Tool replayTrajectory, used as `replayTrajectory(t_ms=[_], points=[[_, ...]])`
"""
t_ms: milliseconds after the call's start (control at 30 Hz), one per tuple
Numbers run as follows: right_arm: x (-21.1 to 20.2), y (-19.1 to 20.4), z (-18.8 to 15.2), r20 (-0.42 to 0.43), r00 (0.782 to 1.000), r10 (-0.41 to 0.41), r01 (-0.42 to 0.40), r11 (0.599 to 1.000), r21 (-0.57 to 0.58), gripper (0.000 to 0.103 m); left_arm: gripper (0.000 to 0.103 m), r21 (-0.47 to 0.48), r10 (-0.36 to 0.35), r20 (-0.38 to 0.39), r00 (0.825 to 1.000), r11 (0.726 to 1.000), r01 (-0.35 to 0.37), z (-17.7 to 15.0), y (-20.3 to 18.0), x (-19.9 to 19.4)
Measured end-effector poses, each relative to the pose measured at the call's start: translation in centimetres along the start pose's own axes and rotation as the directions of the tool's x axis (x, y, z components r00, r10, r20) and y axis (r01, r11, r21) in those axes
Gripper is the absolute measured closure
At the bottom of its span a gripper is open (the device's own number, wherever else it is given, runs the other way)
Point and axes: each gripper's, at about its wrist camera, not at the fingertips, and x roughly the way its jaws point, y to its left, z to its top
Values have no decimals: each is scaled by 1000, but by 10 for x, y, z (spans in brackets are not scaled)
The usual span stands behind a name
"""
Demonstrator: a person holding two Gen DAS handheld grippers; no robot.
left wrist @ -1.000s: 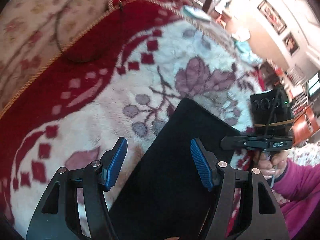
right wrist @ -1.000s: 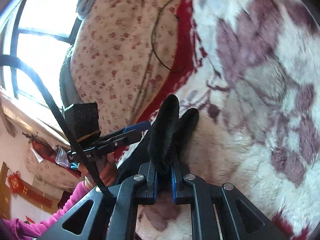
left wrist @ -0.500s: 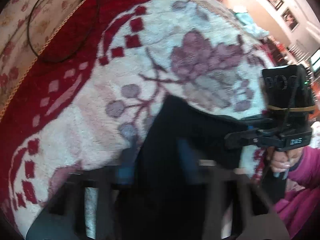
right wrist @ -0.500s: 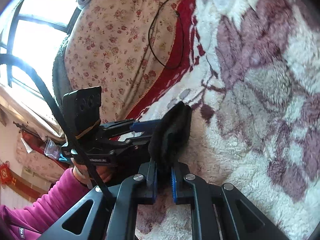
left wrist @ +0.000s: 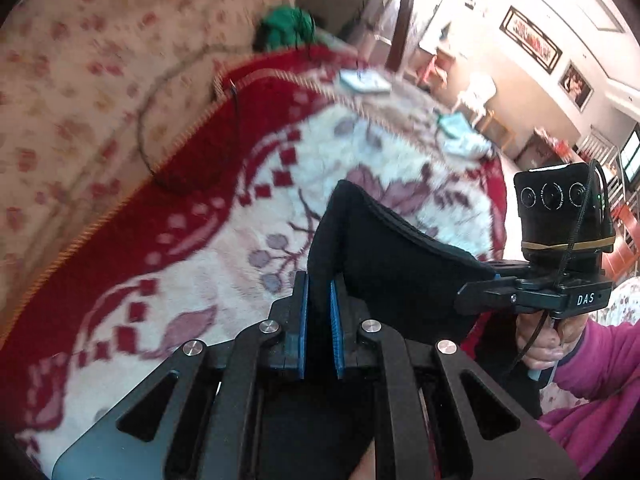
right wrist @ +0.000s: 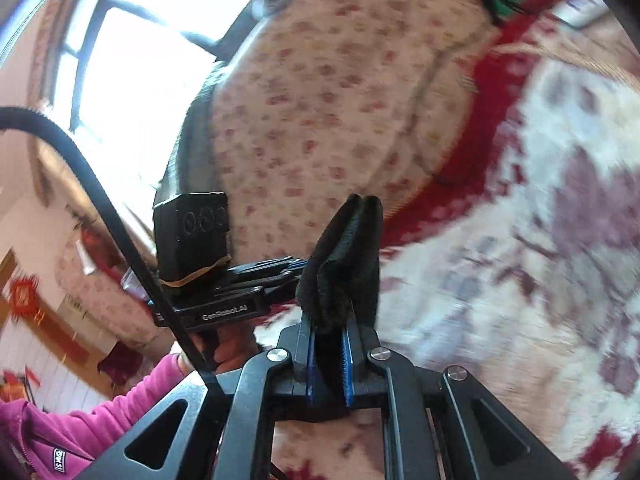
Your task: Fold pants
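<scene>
You have one pair of black pants (left wrist: 384, 256) lifted above the blanket (left wrist: 224, 264), strung between your two grippers. Your left gripper (left wrist: 319, 312) is clamped on one corner of the cloth; your right gripper (right wrist: 329, 356) is clamped on another bunched corner. One black cord (left wrist: 160, 148) lies near the blanket's red edge.
</scene>
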Motion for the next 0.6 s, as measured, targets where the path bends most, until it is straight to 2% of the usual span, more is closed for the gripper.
replayTrajectory(t_ms=[167, 333, 467, 600], points=[[23, 52, -2, -52, 995, 83, -87, 993, -84, 94, 94, -37, 70, 69, 995, 997, -67, -20, 4, -62], [64, 96, -24, -171, 976, 138, -163, 976, -142, 94, 94, -118, 152, 106, 983, 983, -139, -61, 22, -115], [116, 120, -54, -290, 943, 164, -215, 965, -153, 94, 94, -216, 200, 112, 973, 961, -173, -101, 44, -141], [166, 129, -84, -393, 906, 156, -230, 961, -151, 93, 94, -331, 280, 78, 957, 913, -240, -147, 71, -155]])
